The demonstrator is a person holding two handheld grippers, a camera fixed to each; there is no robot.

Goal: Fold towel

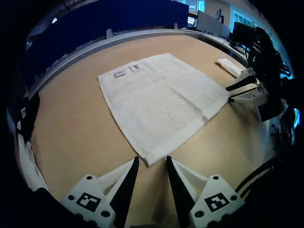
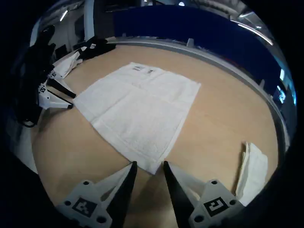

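A white, square terry-cloth towel (image 1: 159,102) lies spread flat in the middle of a light-brown wooden table (image 1: 72,125). It is turned cornerwise to both cameras. The pile looks nubbly across its middle, a smoother woven hem band runs along its edges, and a faint crease crosses it. Two small rectangular labels (image 1: 129,70) sit near its far edge.

The left gripper (image 1: 152,160) has white plastic fingers with black inner faces and square markers on top. Its jaws stand apart, with one towel corner lying on the table in the gap between the tips, not pinched. The right gripper (image 2: 148,164), of the same make, is likewise parted around the opposite corner, which rests just ahead of its tips. In the left gripper view the right gripper appears at the towel's right-hand corner with its fingers spread. Whether any tip touches the cloth cannot be told.

A folded white cloth (image 1: 229,66) lies near the table's curved grey rim, well apart from the towel. At the left of the left gripper view, a pale fabric (image 1: 28,167) is cut off by the edge. Dark objects (image 1: 26,114) above it are too shadowed to identify, and so is the dark bulk behind the far gripper. A dark blue partition (image 1: 114,19) stands behind the table.
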